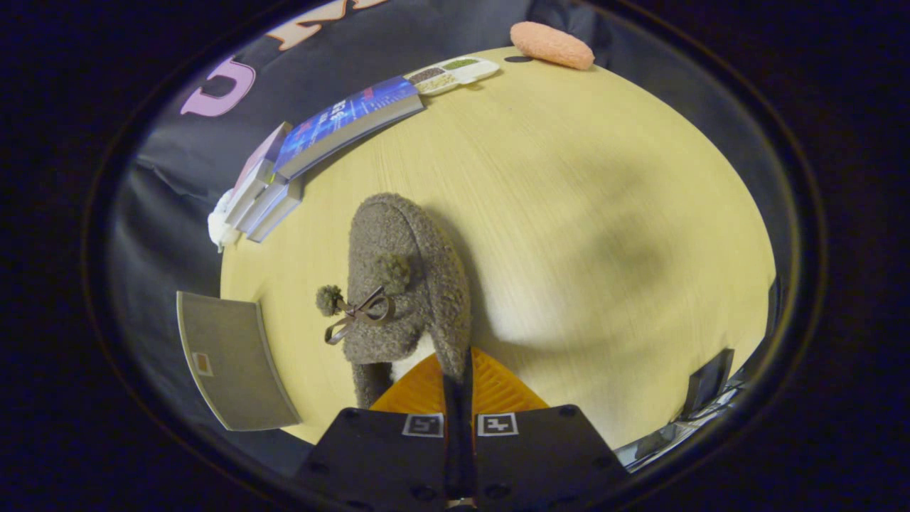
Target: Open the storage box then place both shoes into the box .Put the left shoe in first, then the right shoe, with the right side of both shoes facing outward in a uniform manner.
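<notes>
Shoe point(409, 284) hangs from tongs point(458, 384), toe away, above desk point(604, 213). Tongs pinched narrow on shoe's heel rim, both fingers pressing.

Grey flat thing point(231, 359) w/ small label at desk edge, beside shoe: maybe box, can't tell if open.

Shoe not in box yet. Which shoe: can't tell.

Tray point(455, 73) far back, w/ grains in compartments, next to books point(341, 128).

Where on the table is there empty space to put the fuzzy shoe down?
The gripper is shut on the grey slipper. The table is bare beyond and beside the slipper, up to the pink sponge. It is crowded along the far edge: books, a divided tray, and the grey box.
</notes>
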